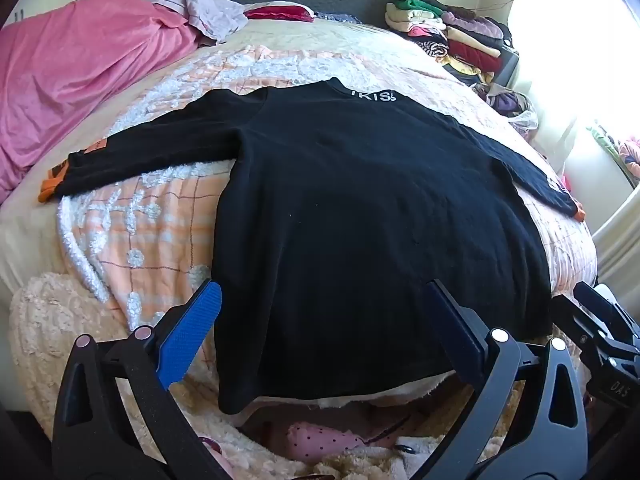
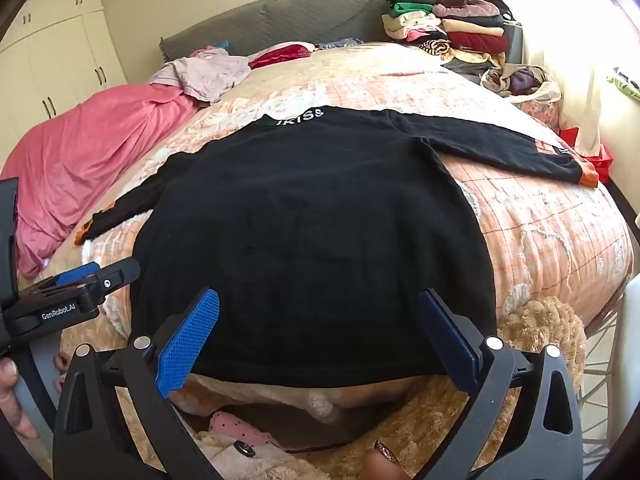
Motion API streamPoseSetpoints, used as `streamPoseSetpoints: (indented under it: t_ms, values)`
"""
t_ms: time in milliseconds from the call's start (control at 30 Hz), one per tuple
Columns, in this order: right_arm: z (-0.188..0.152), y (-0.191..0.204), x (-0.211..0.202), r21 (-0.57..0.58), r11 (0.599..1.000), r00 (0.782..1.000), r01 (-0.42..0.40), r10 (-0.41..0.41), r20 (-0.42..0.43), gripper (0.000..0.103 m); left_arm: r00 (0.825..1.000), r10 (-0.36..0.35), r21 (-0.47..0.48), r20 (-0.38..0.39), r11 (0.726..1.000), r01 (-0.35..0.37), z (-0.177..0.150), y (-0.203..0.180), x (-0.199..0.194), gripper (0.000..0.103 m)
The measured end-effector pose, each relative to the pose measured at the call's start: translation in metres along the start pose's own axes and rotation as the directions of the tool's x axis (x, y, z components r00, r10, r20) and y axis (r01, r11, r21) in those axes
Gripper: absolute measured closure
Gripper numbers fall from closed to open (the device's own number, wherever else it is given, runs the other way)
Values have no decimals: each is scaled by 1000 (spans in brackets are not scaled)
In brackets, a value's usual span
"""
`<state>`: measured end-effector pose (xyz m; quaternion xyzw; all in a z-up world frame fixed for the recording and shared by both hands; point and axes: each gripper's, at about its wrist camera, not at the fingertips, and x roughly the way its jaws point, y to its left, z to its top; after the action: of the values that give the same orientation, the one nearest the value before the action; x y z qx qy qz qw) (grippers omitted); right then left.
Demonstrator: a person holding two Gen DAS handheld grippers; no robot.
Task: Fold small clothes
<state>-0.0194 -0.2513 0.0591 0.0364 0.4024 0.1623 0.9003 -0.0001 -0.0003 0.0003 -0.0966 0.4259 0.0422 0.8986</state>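
A black long-sleeved top (image 1: 360, 200) lies spread flat on the bed, back up, its collar with white letters at the far end. Both sleeves stretch out sideways and end in orange cuffs (image 1: 48, 190). My left gripper (image 1: 323, 292) hovers open over the near hem, towards its left corner, with its blue pads (image 1: 192, 336) wide apart and nothing between them. In the right wrist view the same top (image 2: 312, 200) fills the middle. My right gripper (image 2: 319, 298) stands open above the hem's right part. Each gripper shows at the edge of the other's view.
A pink blanket (image 1: 80, 72) lies bunched along the bed's left side. Stacks of folded clothes (image 2: 448, 28) sit at the far right corner by the grey headboard (image 2: 280, 16). A fluffy beige throw (image 2: 540, 328) hangs over the near edge. A person's hand (image 2: 10, 396) holds the left gripper.
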Motion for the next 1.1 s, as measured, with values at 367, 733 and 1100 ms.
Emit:
streamPoseSetpoints:
  t_ms: [367,733,1100]
  values:
    - [1,6,-1,7,1000,1000,-4,4,-5,4,1000,6,-2,2,1000,-6,0,0,0,8]
    - [-3,3,2,5,1000,1000,3,-3,-1,4,1000,5,-1,8,1000,-5,1,-5,-1,8]
    - [-3,4,2,2,1000,1000,7,-7,-6,4,1000,5,-1,5,1000,-5,1,-2,0,8]
